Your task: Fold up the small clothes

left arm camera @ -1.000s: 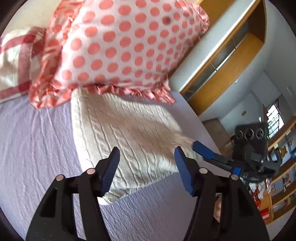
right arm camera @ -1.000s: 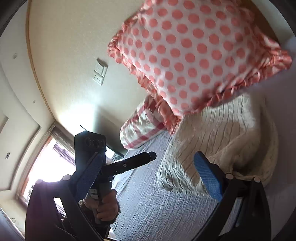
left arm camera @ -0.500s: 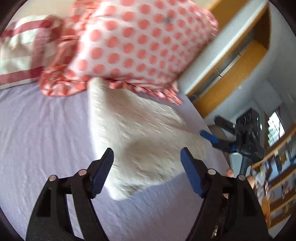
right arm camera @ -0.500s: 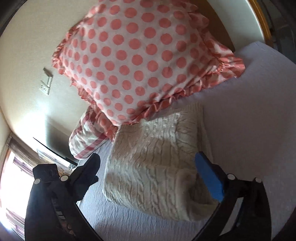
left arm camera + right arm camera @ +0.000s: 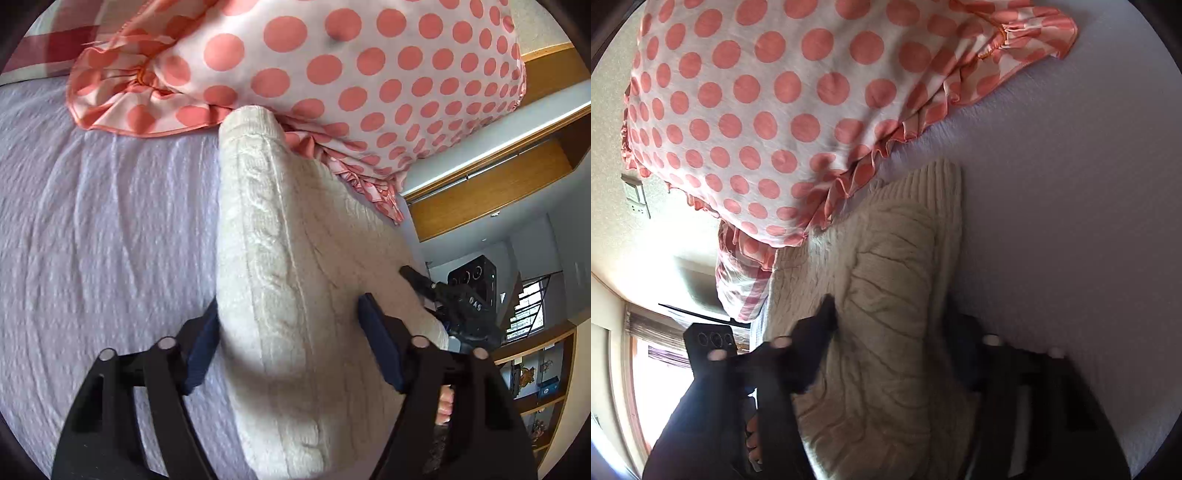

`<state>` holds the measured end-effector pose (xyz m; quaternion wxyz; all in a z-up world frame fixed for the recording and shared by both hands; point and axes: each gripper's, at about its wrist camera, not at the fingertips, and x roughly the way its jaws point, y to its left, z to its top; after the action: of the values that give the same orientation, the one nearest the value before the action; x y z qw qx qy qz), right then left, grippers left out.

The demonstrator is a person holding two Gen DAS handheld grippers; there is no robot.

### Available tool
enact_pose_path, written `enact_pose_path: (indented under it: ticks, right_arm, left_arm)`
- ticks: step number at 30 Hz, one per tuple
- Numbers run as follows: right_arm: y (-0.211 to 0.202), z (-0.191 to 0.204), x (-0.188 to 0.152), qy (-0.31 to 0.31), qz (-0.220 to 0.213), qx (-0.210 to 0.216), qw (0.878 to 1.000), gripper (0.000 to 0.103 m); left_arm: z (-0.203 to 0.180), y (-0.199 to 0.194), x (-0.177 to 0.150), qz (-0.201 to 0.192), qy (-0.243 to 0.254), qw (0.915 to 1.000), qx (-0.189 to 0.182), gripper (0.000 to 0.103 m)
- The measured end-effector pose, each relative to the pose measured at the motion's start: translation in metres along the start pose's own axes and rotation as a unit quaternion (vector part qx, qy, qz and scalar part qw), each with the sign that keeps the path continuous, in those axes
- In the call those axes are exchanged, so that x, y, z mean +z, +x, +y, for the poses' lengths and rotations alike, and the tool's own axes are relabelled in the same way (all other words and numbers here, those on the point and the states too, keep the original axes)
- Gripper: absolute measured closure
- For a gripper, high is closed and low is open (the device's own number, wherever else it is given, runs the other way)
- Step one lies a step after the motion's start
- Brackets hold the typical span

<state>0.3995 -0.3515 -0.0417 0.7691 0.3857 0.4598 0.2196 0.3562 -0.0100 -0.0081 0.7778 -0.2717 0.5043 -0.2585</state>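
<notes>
- The left gripper is held spread, its blue pads straddling the near folded edge of the cream cable-knit sweater; nothing is pinched.
- The right gripper is likewise spread around the sweater's opposite end.
- The sweater is laid on the lilac bed; open bedspread is seen to its left.
- Its far end is tucked against the polka-dot pillow.
- "DAS" can be read on the right gripper's camera body.
</notes>
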Motion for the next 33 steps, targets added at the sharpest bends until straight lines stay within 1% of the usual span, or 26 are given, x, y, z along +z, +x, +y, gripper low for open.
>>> enact_pose_path:
  ticks: [1,3,4,6,8,10,11,12,13,14,15,16,18,19,20,21,22,23,24,25,27,29,30,31,32,33]
  right_arm:
    - [0.002,0.000,-0.003,0.005,0.001,0.010,1.000,0.057]
    - [0.001,0.001,-0.007,0.018,-0.001,0.029,0.999,0.061]
    - [-0.001,0.006,-0.010,0.022,-0.006,0.041,0.999,0.063]
    - [-0.003,0.021,-0.017,0.015,-0.007,0.068,0.998,0.065]
    - [0.004,0.043,-0.026,-0.005,0.002,0.093,0.996,0.069]
    - [0.019,0.067,-0.034,-0.025,0.018,0.108,0.994,0.074]
    - [0.028,0.076,-0.036,-0.031,0.024,0.117,0.992,0.074]
    - [0.038,0.086,-0.039,-0.045,0.028,0.117,0.992,0.074]
    - [0.050,0.095,-0.041,-0.061,0.029,0.100,0.993,0.074]
    - [0.062,0.102,-0.043,-0.073,0.032,0.081,0.994,0.074]
    - [0.072,0.106,-0.045,-0.082,0.034,0.057,0.994,0.071]
    - [0.080,0.109,-0.047,-0.096,0.033,0.029,0.994,0.066]
    - [0.073,0.117,-0.050,-0.116,0.020,0.000,0.993,0.064]
    - [0.063,0.121,-0.051,-0.125,0.008,-0.008,0.992,0.056]
    - [0.042,0.128,-0.053,-0.140,-0.021,-0.017,0.990,0.048]
    - [0.028,0.135,-0.056,-0.149,-0.040,-0.012,0.988,0.030]
    - [0.013,0.142,-0.060,-0.158,-0.055,0.006,0.986,0.016]
    - [-0.002,0.153,-0.068,-0.170,-0.060,0.044,0.983,0.014]
    - [-0.009,0.159,-0.074,-0.177,-0.053,0.070,0.980,0.011]
    - [-0.010,0.168,-0.083,-0.186,-0.035,0.098,0.977,0.006]
    - [-0.004,0.175,-0.094,-0.194,-0.005,0.115,0.974,0.001]
    - [0.023,0.173,-0.096,-0.186,0.026,0.083,0.979,0.001]
    - [0.039,0.165,-0.094,-0.172,0.034,0.049,0.983,0.001]
    - [0.059,0.153,-0.090,-0.149,0.046,0.019,0.988,0.001]
    - [0.071,0.141,-0.088,-0.132,0.054,0.005,0.990,0.001]
    - [0.072,0.134,-0.086,-0.129,0.037,0.000,0.991,0.001]
  left_arm:
    - [0.000,0.003,0.001,-0.001,-0.004,1.0000,0.005,0.051]
    - [0.003,-0.003,0.002,-0.002,-0.009,1.0000,0.003,0.066]
    - [0.004,-0.008,0.003,0.001,-0.008,1.0000,-0.001,0.068]
    - [0.002,-0.028,0.000,0.006,0.014,0.9999,0.001,0.070]
    - [0.001,-0.057,-0.004,-0.004,0.040,0.9988,0.028,0.070]
    - [0.009,-0.084,-0.004,-0.011,0.045,0.9979,0.046,0.069]
    - [0.017,-0.097,-0.002,-0.016,0.040,0.9974,0.057,0.069]
    - [0.026,-0.103,0.001,-0.022,0.037,0.9965,0.071,0.068]
    - [0.035,-0.108,0.002,-0.028,0.034,0.9948,0.091,0.065]
    - [0.044,-0.107,0.004,-0.030,0.030,0.9918,0.121,0.063]
    - [0.052,-0.104,0.005,-0.024,0.025,0.9898,0.138,0.060]
    - [0.059,-0.102,0.004,-0.020,0.017,0.9901,0.138,0.058]
    - [0.060,-0.114,0.000,-0.036,0.015,0.9917,0.123,0.058]
    - [0.058,-0.125,-0.005,-0.049,0.027,0.9904,0.127,0.059]
    - [0.049,-0.141,-0.011,-0.077,0.049,0.9866,0.135,0.059]
    - [0.042,-0.155,-0.018,-0.099,0.063,0.9847,0.128,0.059]
    - [0.036,-0.168,-0.025,-0.115,0.071,0.9843,0.113,0.056]
    - [0.029,-0.178,-0.034,-0.130,0.076,0.9850,0.085,0.054]
    - [0.021,-0.183,-0.041,-0.135,0.080,0.9857,0.060,0.048]
    - [0.015,-0.184,-0.050,-0.135,0.085,0.9865,0.036,0.042]
    - [0.006,-0.168,-0.060,-0.116,0.093,0.9886,0.023,0.037]
    - [0.003,-0.138,-0.061,-0.080,0.086,0.9928,0.024,0.034]
    - [0.007,-0.121,-0.060,-0.065,0.077,0.9943,0.034,0.033]
    - [0.010,-0.109,-0.059,-0.062,0.074,0.9945,0.041,0.033]
    - [0.007,-0.102,-0.057,-0.070,0.085,0.9929,0.046,0.033]
    - [-0.001,-0.097,-0.057,-0.075,0.098,0.9906,0.059,0.033]
